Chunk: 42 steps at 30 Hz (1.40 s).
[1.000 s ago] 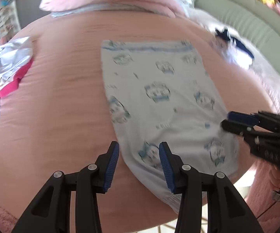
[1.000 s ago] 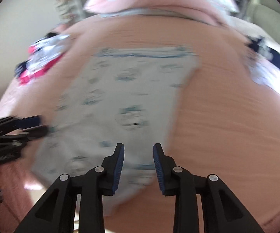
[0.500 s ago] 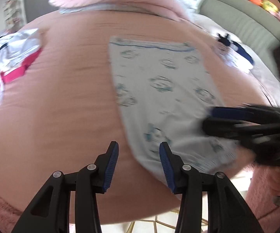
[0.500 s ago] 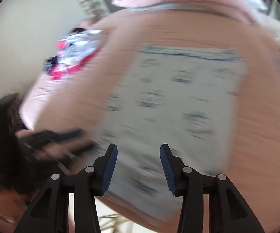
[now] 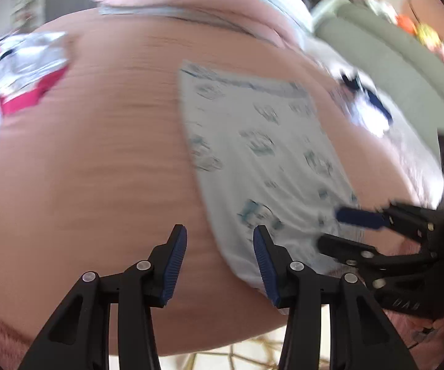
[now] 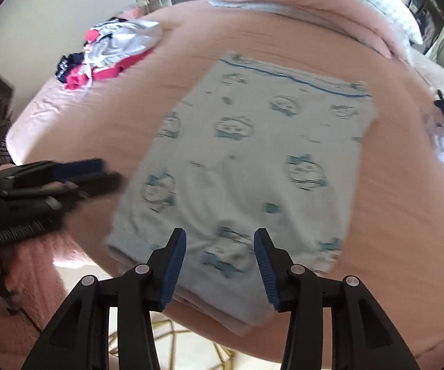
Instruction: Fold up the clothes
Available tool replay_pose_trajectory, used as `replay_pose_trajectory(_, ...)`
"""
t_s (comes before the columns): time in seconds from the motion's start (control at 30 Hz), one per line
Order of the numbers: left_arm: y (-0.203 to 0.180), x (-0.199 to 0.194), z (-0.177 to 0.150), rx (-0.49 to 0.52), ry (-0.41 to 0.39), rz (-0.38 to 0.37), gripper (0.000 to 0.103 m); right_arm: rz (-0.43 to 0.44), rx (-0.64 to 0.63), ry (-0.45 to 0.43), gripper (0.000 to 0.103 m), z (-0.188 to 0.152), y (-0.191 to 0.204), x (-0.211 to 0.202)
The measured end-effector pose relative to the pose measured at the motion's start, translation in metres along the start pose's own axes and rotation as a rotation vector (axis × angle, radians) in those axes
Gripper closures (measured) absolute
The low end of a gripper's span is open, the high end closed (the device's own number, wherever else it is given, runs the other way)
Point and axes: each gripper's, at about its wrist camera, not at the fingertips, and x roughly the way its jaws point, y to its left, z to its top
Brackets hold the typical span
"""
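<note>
Lying flat on pink bed (image 6: 391, 215): folded garment (image 6: 252, 160)

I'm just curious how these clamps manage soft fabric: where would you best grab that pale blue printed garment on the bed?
Probably by its near hem, coming from the bed's front edge. The pale blue garment lies flat, already folded into a strip, and that layered hem sits right below the open right gripper, giving an edge to pinch.

Bright daylight, motion-blurred (fisheye-warped edges).

Pale-blue printed garment (image 6: 252, 166) flat on bed
</note>
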Motion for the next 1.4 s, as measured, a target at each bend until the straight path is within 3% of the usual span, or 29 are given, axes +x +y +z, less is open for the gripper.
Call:
replay_pose_trajectory(0.1, -0.011, 0.013, -0.008, 0.073, 0.06, 0.109, 0.058, -0.057, -0.041, 0.073, 0.058, -0.001, 0.019, 0.019)
replay_pose_trajectory(0.17, -0.014, 0.005, -0.007, 0.076, 0.032, 0.202, 0.046, -0.091, -0.026, 0.085, 0.057, -0.001, 0.02, 0.016)
replay_pose_trajectory(0.2, -0.014, 0.003, -0.006, 0.063, 0.016, 0.226, 0.045, -0.103, -0.001, 0.088, 0.057, 0.001, 0.016, 0.011)
replay_pose_trajectory(0.23, -0.011, 0.001, -0.004, 0.04, -0.003, 0.206, 0.045, -0.11, 0.025, 0.083, 0.057, 0.002, 0.012, 0.005)
replay_pose_trajectory(0.33, -0.009, -0.001, 0.002, -0.029, -0.054, 0.026, 0.045, -0.075, 0.067, 0.008, 0.054, 0.013, -0.001, -0.01)
replay_pose_trajectory(0.37, -0.013, 0.001, 0.004, -0.024, -0.061, 0.0, 0.045, -0.067, 0.076, -0.014, 0.054, 0.017, -0.005, -0.011)
replay_pose_trajectory(0.47, -0.03, 0.019, 0.005, 0.051, 0.004, 0.049, 0.045, -0.119, 0.07, 0.027, 0.054, 0.023, -0.015, 0.005)
replay_pose_trajectory(0.57, -0.017, 0.019, -0.001, 0.026, 0.049, 0.104, 0.043, -0.182, 0.094, 0.101, 0.054, 0.008, -0.032, 0.012)
replay_pose_trajectory(0.63, -0.003, 0.009, 0.0, -0.041, 0.036, 0.155, 0.044, -0.145, 0.164, 0.088, 0.054, -0.007, -0.053, 0.001)
replay_pose_trajectory(0.73, 0.001, 0.002, 0.018, -0.086, -0.026, 0.041, 0.044, -0.1, 0.237, 0.049, 0.054, -0.01, -0.078, -0.01)
replay_pose_trajectory(0.83, -0.033, 0.014, 0.045, 0.046, -0.061, -0.051, 0.044, -0.099, 0.192, 0.017, 0.054, 0.008, -0.079, -0.006)
replay_pose_trajectory(0.87, -0.043, 0.026, 0.052, 0.1, -0.042, -0.048, 0.044, -0.098, 0.165, 0.015, 0.054, 0.013, -0.076, 0.0)
replay_pose_trajectory(0.97, -0.046, 0.062, 0.056, 0.141, 0.094, 0.099, 0.043, -0.141, 0.116, 0.041, 0.054, 0.022, -0.078, 0.015)
replay_pose_trajectory(1.0, -0.037, 0.064, 0.052, 0.121, 0.106, 0.105, 0.042, -0.172, 0.112, 0.063, 0.054, 0.022, -0.082, 0.02)
replay_pose_trajectory(1.03, -0.029, 0.056, 0.048, 0.088, 0.082, 0.075, 0.042, -0.19, 0.123, 0.075, 0.053, 0.021, -0.09, 0.021)
replay_pose_trajectory(1.17, -0.01, 0.043, 0.05, 0.016, 0.028, 0.126, 0.042, -0.207, 0.202, 0.058, 0.053, 0.015, -0.123, 0.006)
replay_pose_trajectory(1.3, -0.011, 0.051, 0.079, -0.041, -0.056, 0.011, 0.042, -0.112, 0.225, -0.024, 0.052, 0.042, -0.124, 0.005)
replay_pose_trajectory(1.4, -0.027, 0.068, 0.104, 0.009, -0.088, -0.019, 0.042, -0.073, 0.175, -0.045, 0.051, 0.068, -0.113, 0.022)
